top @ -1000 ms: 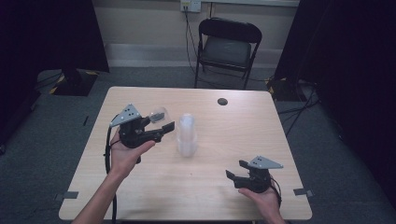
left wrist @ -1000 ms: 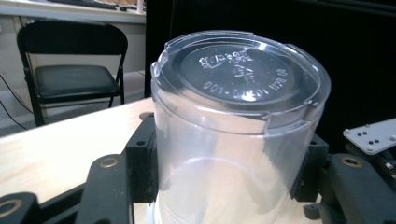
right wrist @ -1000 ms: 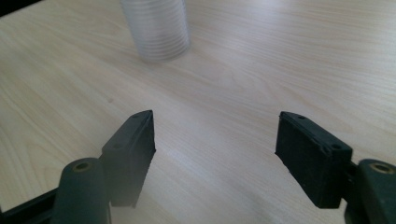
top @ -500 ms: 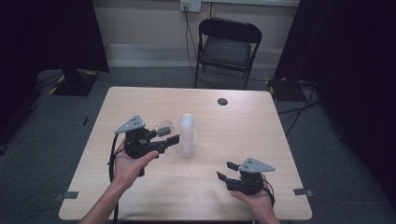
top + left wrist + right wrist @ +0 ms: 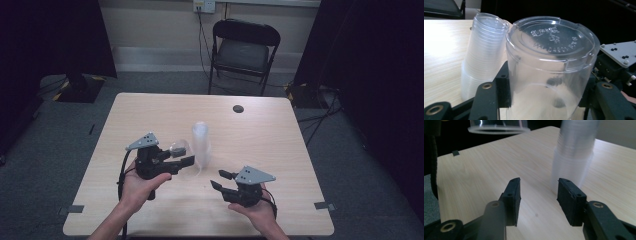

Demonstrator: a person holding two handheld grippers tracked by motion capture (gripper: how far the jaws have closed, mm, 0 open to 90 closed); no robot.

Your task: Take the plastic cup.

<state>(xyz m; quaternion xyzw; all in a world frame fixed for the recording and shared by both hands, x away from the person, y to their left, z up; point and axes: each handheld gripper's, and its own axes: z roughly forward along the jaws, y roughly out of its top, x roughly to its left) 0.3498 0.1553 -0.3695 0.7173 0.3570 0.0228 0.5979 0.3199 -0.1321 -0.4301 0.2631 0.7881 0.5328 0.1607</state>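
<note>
The left gripper (image 5: 181, 161) grips a clear cup (image 5: 549, 67), upside down, one pad on each side of its wall; the jaws have just been closing on it. In the high view the cup (image 5: 179, 149) sits at the jaw tips, just beside the stack (image 5: 200, 145) of cups that stands upright near the middle of the table (image 5: 280, 150). The left hand (image 5: 142, 182) holds its gripper roughly level, jaws pointing toward the stack.

The right gripper (image 5: 539, 197) has its jaws partly apart with nothing between them; they have just been closing. It hovers over bare wood, aimed at the foot of the stack (image 5: 574, 152), close to it but apart. The right hand (image 5: 255, 207) sits near the front edge of the table.

Bare table lies between the two grippers and behind the stack. A small dark disc (image 5: 238, 108) lies far back, well apart from everything.
</note>
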